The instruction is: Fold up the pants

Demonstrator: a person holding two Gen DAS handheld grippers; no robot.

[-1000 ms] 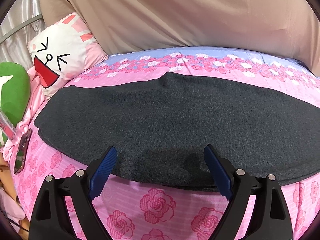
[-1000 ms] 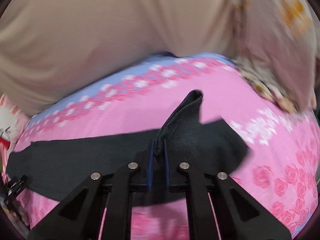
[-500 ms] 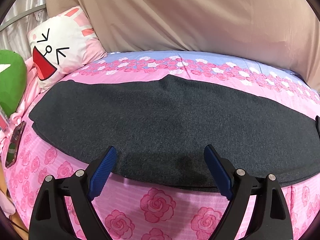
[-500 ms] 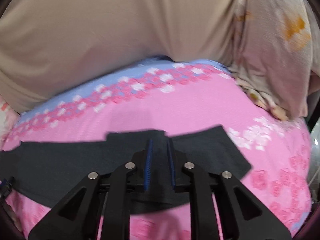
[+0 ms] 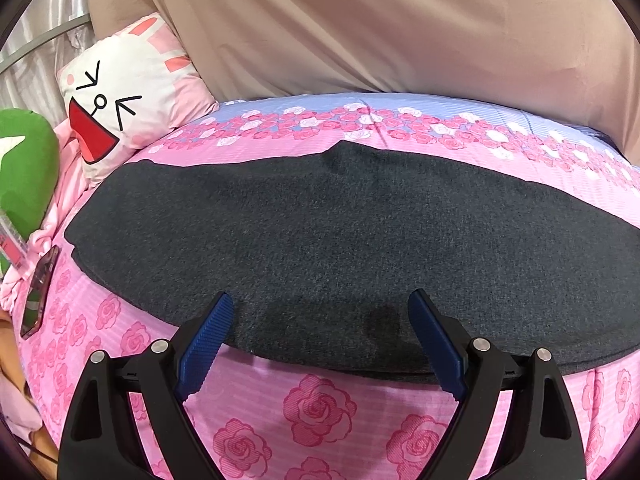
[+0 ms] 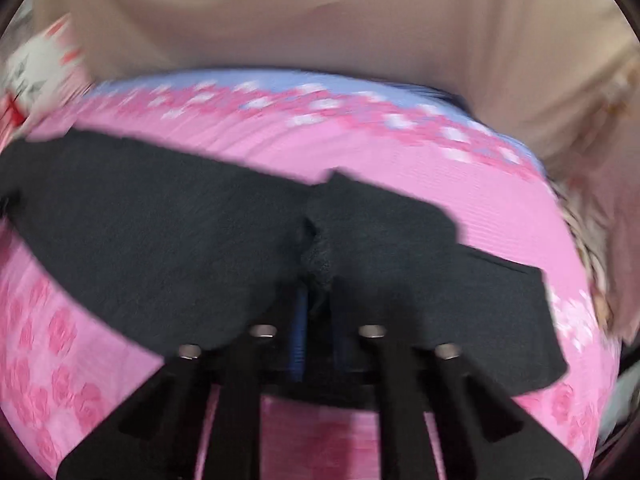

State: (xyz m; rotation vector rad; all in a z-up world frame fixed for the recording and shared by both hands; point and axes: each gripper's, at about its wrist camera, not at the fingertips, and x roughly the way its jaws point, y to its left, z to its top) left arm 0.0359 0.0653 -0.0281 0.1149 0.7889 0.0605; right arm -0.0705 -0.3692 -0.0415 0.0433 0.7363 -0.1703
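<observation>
Pink rose-print bedding (image 5: 320, 412) covers the bed under both your grippers, with a beige curtain (image 5: 360, 24) hanging behind it. Your right gripper (image 6: 316, 300) has just been closing: its jaws stand nearly together, pinching a raised fold of the dark grey pants (image 6: 160, 232) between the blue pads; this view is blurred. Your left gripper (image 5: 320, 320) has its jaws spread wide, with nothing between them. Its blue fingertips (image 5: 212, 320) sit over the near edge of the pants (image 5: 340, 232), and you cannot tell whether they touch the cloth. From there the pants spread flat across the bed, lengthwise from left to right. Beyond their left end a white cartoon-face pillow (image 5: 128, 96) leans at the head of the bed, beside a green plush toy (image 5: 24, 168). A phone (image 5: 38, 292) lies on the bedding near that end.
</observation>
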